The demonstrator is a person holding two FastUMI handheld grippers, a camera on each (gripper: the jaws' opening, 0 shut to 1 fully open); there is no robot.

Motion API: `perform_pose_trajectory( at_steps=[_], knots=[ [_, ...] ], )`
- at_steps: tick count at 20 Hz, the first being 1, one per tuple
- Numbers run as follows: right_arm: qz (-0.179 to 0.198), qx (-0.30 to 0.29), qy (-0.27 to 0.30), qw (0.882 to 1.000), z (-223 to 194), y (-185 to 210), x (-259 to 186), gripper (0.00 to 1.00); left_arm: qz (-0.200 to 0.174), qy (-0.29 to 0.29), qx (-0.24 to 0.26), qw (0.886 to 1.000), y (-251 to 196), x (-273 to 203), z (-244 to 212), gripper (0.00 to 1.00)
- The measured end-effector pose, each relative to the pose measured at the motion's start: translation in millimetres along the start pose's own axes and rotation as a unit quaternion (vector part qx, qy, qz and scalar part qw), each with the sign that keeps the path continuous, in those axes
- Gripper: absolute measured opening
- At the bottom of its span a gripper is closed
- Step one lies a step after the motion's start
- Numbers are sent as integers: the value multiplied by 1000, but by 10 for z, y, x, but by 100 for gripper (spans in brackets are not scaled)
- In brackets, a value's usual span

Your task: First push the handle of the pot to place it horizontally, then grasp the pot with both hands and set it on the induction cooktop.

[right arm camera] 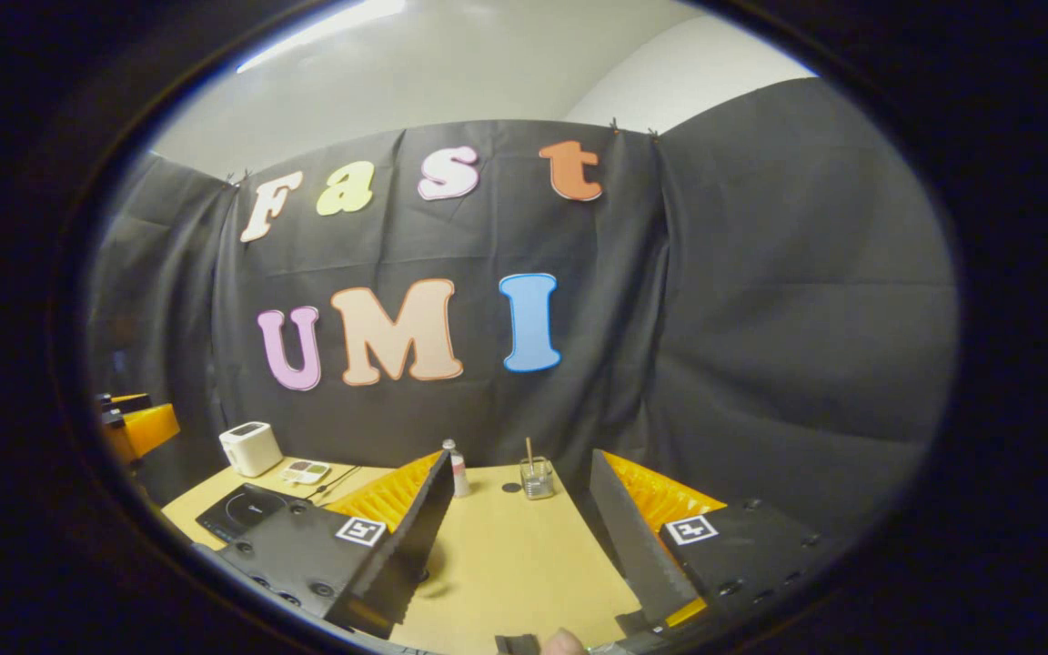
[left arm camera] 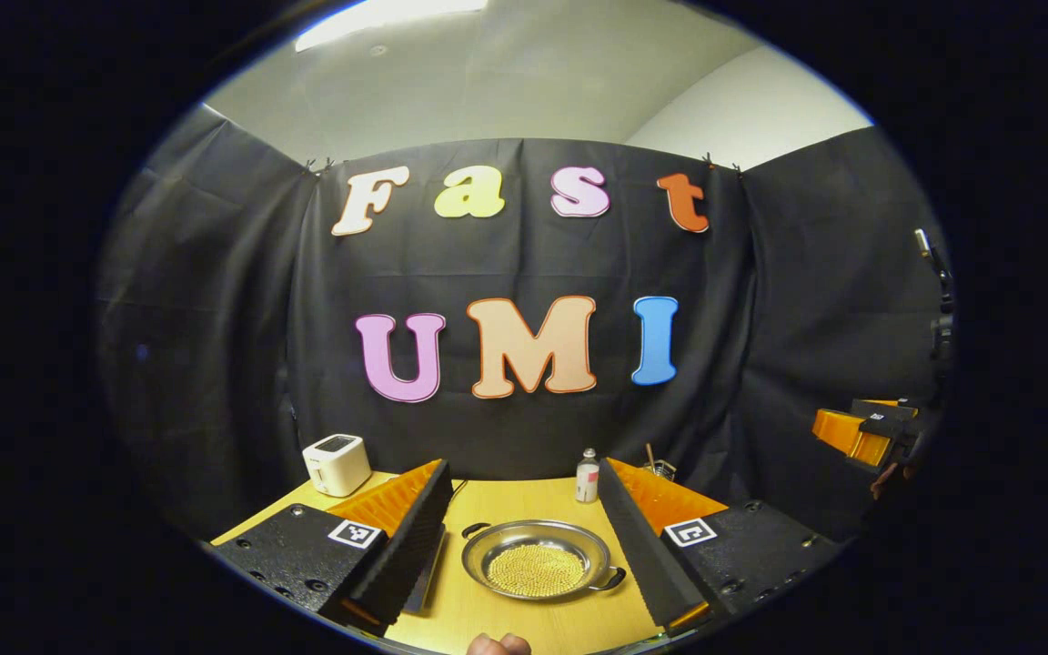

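In the left gripper view a shallow steel pot (left arm camera: 538,557) holding small golden beads sits on the wooden table (left arm camera: 524,500). One loop handle points to the far left and the other to the near right. My left gripper (left arm camera: 522,473) is open, raised above the table, and the pot lies between its fingers without touching them. My right gripper (right arm camera: 520,459) is open over bare tabletop with nothing between its fingers. The black induction cooktop (right arm camera: 242,509) lies at the table's left, partly behind the right gripper's left finger (right arm camera: 378,537).
A white toaster (left arm camera: 337,463) stands at the back left. A small bottle (right arm camera: 458,468) and a glass (right arm camera: 538,478) with a stick in it stand at the back by the cloth wall. The right gripper (left arm camera: 865,428) hangs off the table's right side.
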State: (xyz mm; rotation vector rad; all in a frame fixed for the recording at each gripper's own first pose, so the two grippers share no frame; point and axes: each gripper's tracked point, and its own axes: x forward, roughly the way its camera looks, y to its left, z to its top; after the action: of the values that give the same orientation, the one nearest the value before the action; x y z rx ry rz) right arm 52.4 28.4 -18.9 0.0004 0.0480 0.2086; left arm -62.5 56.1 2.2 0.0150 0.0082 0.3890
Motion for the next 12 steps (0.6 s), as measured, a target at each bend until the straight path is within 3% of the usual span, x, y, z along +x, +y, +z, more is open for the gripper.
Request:
perform_pose_trajectory(
  at_steps=[5,8,10,12],
  knots=[
    [12,-12,14,1000,-79,307,152,92,16,3,-8,1000,301,123,-38,97],
    [15,-13,24,1000,-149,490,164,84,16,9,-5,1000,450,185,-69,97],
    [20,-22,29,999,-190,638,206,70,19,0,-9,1000,560,214,-30,97],
    [20,-28,33,999,-202,742,214,68,19,4,-14,1000,663,240,-102,97]
  ],
)
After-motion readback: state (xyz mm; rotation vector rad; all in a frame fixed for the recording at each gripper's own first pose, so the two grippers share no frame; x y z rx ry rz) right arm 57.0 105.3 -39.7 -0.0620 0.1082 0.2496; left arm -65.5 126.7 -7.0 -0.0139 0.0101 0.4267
